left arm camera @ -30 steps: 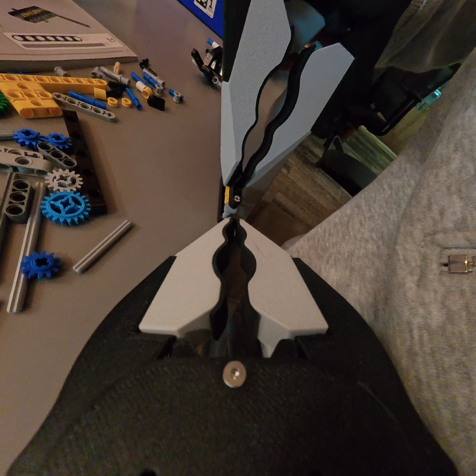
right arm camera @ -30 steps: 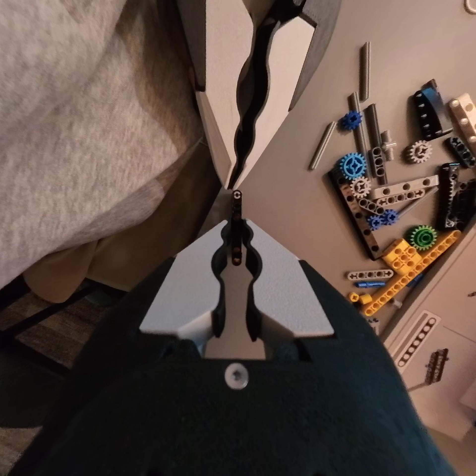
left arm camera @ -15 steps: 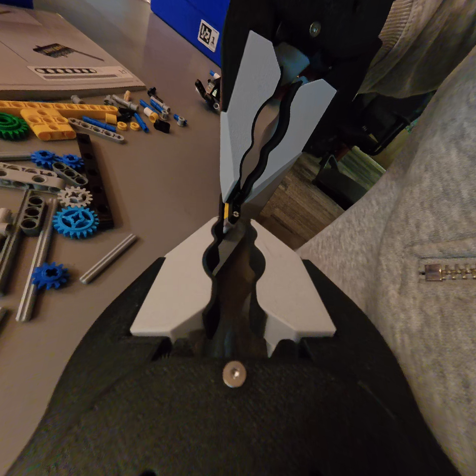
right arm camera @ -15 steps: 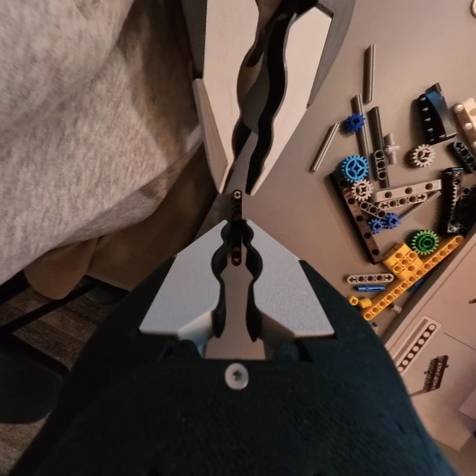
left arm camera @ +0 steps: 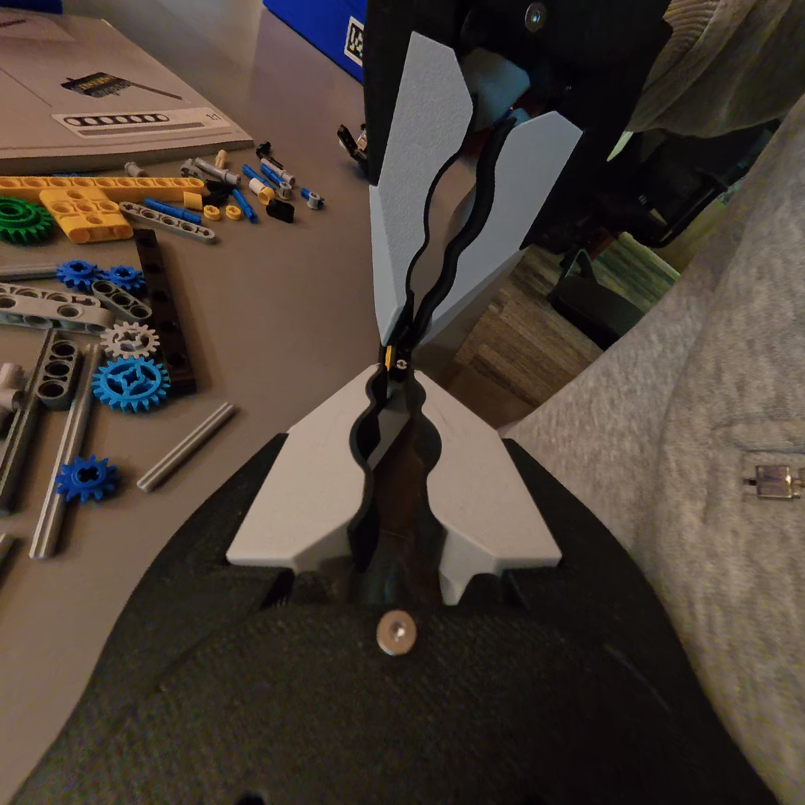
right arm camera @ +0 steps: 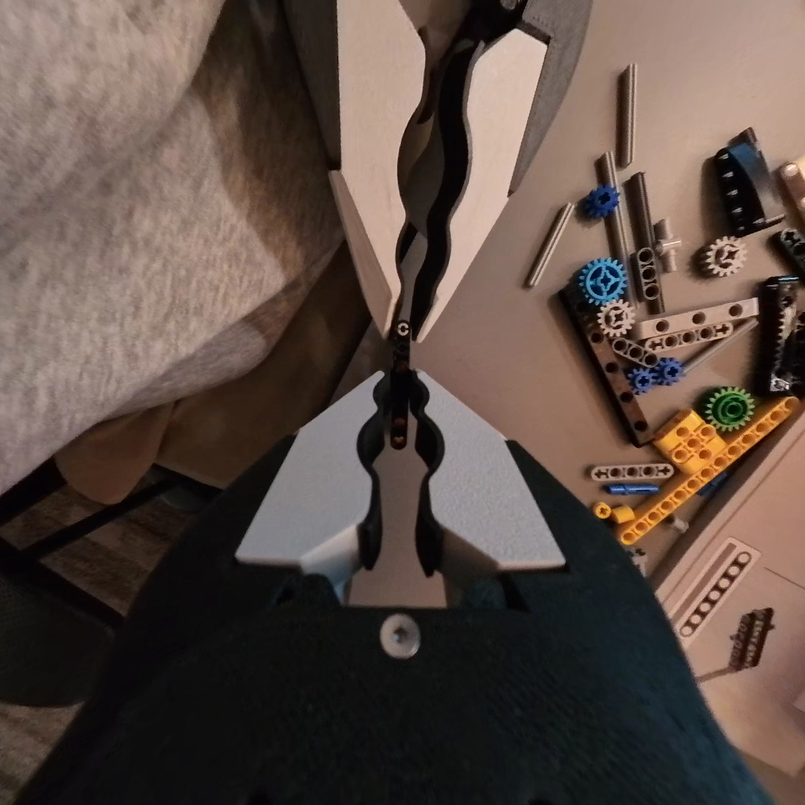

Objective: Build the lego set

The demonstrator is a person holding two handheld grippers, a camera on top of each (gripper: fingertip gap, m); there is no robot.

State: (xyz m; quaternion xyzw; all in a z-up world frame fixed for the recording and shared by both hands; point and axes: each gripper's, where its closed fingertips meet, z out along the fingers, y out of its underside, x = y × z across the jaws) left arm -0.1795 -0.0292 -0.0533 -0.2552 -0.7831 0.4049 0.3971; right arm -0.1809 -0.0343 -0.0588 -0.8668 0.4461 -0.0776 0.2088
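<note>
My right gripper (right arm camera: 400, 375) is shut on a thin black beam (right arm camera: 399, 414) with a row of holes, which sticks out forward past its fingertips. My left gripper (left arm camera: 394, 377) faces it tip to tip, and its jaws are closed around the beam's far end (left arm camera: 398, 363). A small yellow bit shows on the side of that end. In the right wrist view the left gripper (right arm camera: 403, 336) comes down from the top. In the left wrist view the right gripper (left arm camera: 403, 342) comes down from the top. Both are held in the air over the table's edge.
Loose parts lie on the grey table (left arm camera: 279, 305): yellow beams (left arm camera: 100, 185), a green gear (left arm camera: 21, 218), blue gears (left arm camera: 130, 383), grey axles (left arm camera: 187, 446), a black beam (left arm camera: 163, 305). An instruction booklet (left arm camera: 87, 109) and a blue box (left arm camera: 322, 21) lie farther back. A person's grey sweater (left arm camera: 697, 435) is close by. Only a small space, under 4 cm, lies between the two pairs of fingers.
The left gripper was shut just off the beam's end, opened half a second ago, and has now closed around that end. The right gripper has kept its hold.
</note>
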